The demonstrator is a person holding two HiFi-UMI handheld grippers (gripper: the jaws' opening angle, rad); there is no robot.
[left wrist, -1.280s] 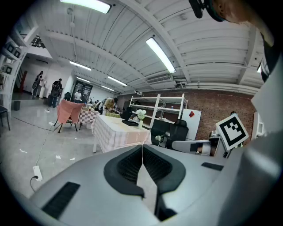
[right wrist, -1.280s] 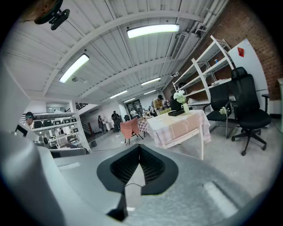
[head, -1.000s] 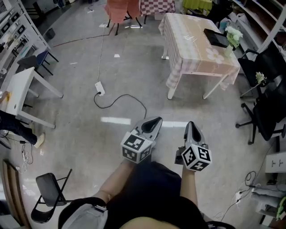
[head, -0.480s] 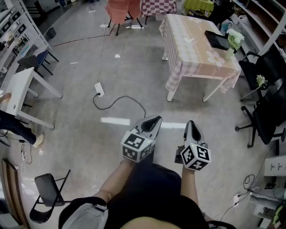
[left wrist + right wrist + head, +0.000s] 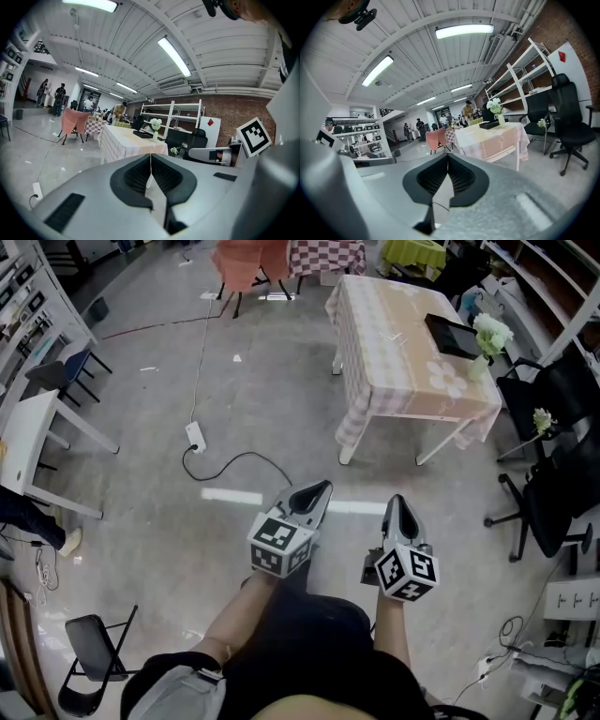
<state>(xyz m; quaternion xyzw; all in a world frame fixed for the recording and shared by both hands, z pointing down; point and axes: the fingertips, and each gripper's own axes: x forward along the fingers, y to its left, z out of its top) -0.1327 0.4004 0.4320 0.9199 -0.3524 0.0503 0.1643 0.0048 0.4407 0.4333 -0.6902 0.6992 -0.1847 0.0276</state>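
Observation:
Both grippers are held side by side in front of the person, above a grey concrete floor, each with its jaws closed and nothing between them. In the head view the left gripper (image 5: 317,488) and the right gripper (image 5: 397,502) point toward a table (image 5: 394,352) under a pink checked cloth. A black tray (image 5: 453,334) and a vase of white flowers (image 5: 489,337) stand on the table. In the left gripper view the left gripper (image 5: 150,158) faces the same table (image 5: 124,140). From the right gripper (image 5: 447,158), the table (image 5: 497,138) lies ahead to the right.
A power strip (image 5: 195,437) with a black cable lies on the floor ahead left. Black office chairs (image 5: 553,502) and white shelves stand at the right. A white desk (image 5: 33,423) is at the left, a folding chair (image 5: 89,652) behind left, and a pink-draped chair (image 5: 246,259) far ahead.
The view has shifted slightly forward and the table looks a little nearer. Both grippers keep their pose and stay shut.

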